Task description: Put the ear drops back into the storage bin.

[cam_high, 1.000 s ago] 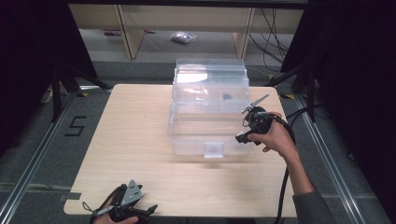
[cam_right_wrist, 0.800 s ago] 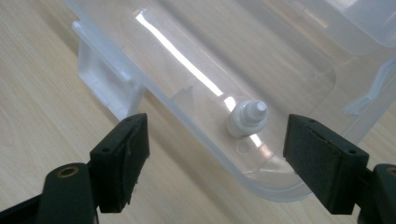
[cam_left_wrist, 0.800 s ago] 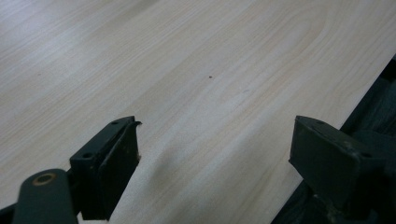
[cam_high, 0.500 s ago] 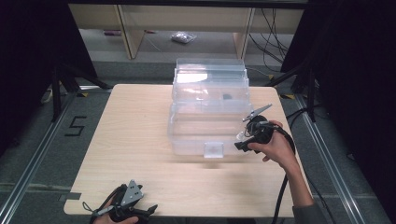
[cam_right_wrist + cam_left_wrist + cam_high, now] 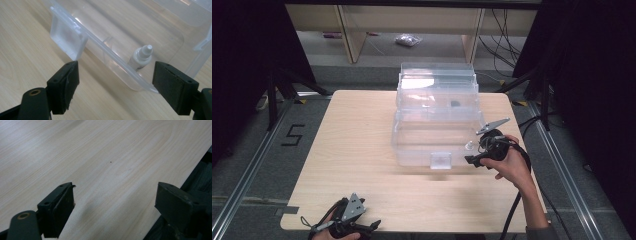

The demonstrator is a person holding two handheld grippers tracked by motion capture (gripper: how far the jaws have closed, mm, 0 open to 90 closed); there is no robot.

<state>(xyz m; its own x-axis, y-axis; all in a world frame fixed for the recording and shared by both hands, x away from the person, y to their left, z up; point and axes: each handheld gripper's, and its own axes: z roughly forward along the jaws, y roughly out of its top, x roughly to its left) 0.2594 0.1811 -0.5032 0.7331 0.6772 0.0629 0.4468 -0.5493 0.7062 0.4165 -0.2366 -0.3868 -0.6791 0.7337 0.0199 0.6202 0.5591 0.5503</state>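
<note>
High view: the right gripper [image 5: 475, 161], held in the person's right hand, hovers at the near right corner of a clear plastic box [image 5: 437, 130] that stands open on the surface [image 5: 357, 145], its lid tipped up at the far side; a small white bottle [image 5: 469, 145] stands inside the box near that corner, and a small dark item [image 5: 455, 104], too small to identify, appears farther back against the lid. The left gripper [image 5: 362, 229] rests at the near edge of the surface, well apart from the box. Left gripper view: the jaws stand wide apart over bare wood with nothing between them. Right gripper view: the jaws are spread wide and hold nothing; the bottle [image 5: 142, 57] stands upright just behind the box's front rim [image 5: 117, 61], close to the corner, with the front latch tab [image 5: 66, 37] off to one side. The likely risks are judged as follows: the rim lies between gripper and bottle, so a low approach could strike the wall and shove the light box; a glancing touch could topple the narrow bottle; the tight corner leaves little room for the far jaw.
</note>
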